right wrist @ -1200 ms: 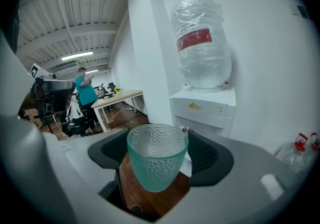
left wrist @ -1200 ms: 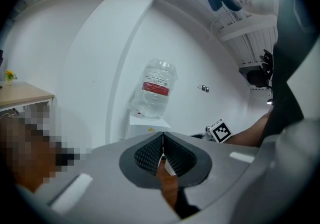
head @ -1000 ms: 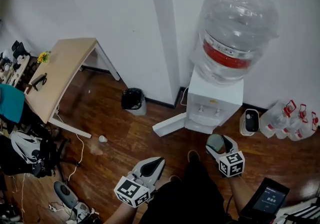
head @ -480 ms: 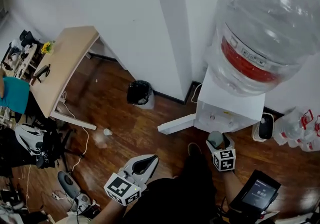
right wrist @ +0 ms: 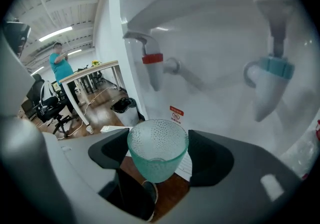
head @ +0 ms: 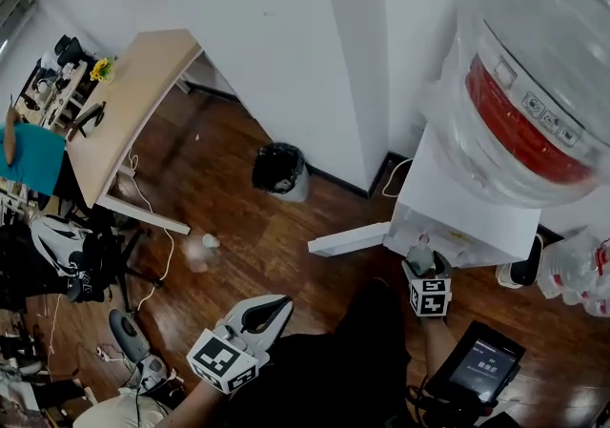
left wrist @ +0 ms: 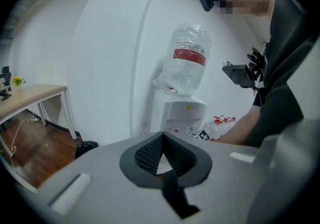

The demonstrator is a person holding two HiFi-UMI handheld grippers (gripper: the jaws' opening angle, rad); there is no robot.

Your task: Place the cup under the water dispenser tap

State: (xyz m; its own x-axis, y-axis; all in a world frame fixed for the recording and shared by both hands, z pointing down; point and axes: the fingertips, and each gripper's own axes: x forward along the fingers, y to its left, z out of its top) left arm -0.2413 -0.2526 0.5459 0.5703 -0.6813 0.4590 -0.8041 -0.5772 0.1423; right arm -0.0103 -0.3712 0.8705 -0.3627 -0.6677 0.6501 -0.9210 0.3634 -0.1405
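Right hand-held gripper (right wrist: 159,150) is clamped on the cup (right wrist: 157,147), one dark pad on each side of that dimpled teal glass, rim up and upright. The cup is in the air right in front of the water dispenser (right wrist: 215,33), not set down on anything. In the right gripper view the red tap (right wrist: 152,68) hangs at 12 o'clock of the cup, and the blue tap (right wrist: 270,86) sits off at 2 o'clock. How far the cup stands out from the taps I can't tell. A small red-and-white sticker (right wrist: 176,113) shows on the dispenser front just above the rim.

From the head view, the right hand-held gripper (head: 420,259) noses in at the white dispenser body (head: 457,216), with the big water bottle (head: 534,83) towering at 1 o'clock. A dark-screened device (head: 477,364) sits at 5 o'clock of that gripper.

Left hand-held gripper (head: 262,314) is well apart from the action, low at 7 o'clock of the frame over the wooden floor (head: 238,226). Its own view shows the left hand-held gripper (left wrist: 161,140) with its jaws together at the tips and nothing between them. The dispenser (left wrist: 177,111) stands beyond at 12 o'clock.

A black bin (head: 281,169) stands by the wall, and a wooden bench (head: 124,102) sits out at 10 o'clock
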